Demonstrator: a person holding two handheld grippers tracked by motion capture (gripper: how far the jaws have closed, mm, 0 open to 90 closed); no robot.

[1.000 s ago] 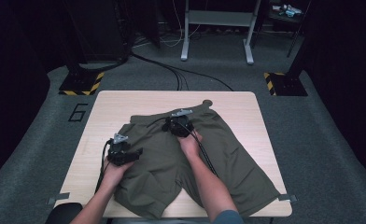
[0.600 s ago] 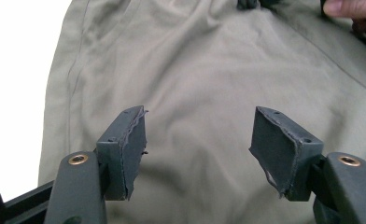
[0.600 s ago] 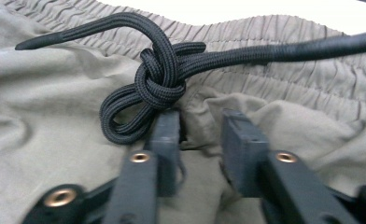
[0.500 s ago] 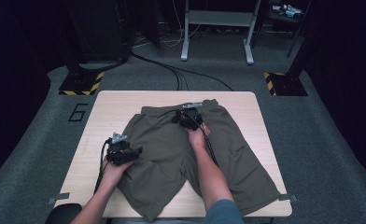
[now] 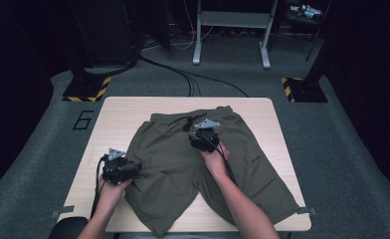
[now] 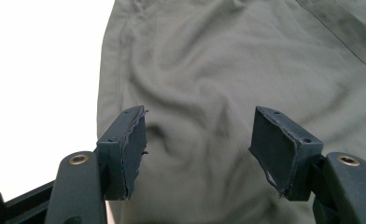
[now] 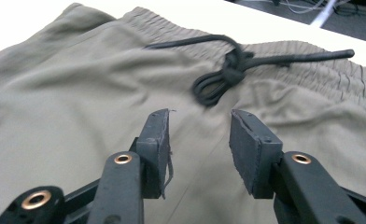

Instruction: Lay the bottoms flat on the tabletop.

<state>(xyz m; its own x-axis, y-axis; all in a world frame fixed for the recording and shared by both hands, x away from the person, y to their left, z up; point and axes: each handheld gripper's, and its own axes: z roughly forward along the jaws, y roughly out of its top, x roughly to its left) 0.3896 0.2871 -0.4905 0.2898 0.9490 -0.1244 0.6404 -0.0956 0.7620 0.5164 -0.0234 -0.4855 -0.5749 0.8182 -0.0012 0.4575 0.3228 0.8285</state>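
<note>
Olive shorts (image 5: pixel 183 164), one pair: spread flat across the middle of the wooden table (image 5: pixel 113 119), waistband at the far edge, leg hems near the front edge. Black drawstring (image 7: pixel 228 70) knotted at the waistband. Left gripper (image 6: pixel 197 140) at the shorts' left side seam, jaws wide apart, nothing held. Right gripper (image 7: pixel 197 140) just short of the drawstring, jaws just opened, holding nothing. Bare table strips left and right.

In the high view the right forearm and hand (image 5: pixel 214 160) cover the crotch of the olive shorts (image 5: pixel 173 164), and the black drawstring (image 5: pixel 187 123) is too small to make out its knot – the left gripper (image 5: pixel 133 169) hides a bit of the side seam. The left gripper view cuts the shorts (image 6: pixel 209 70) off at top and right; the table there is blown out white. The drawstring (image 7: pixel 228 70) looks slightly blurred in the right gripper view
</note>
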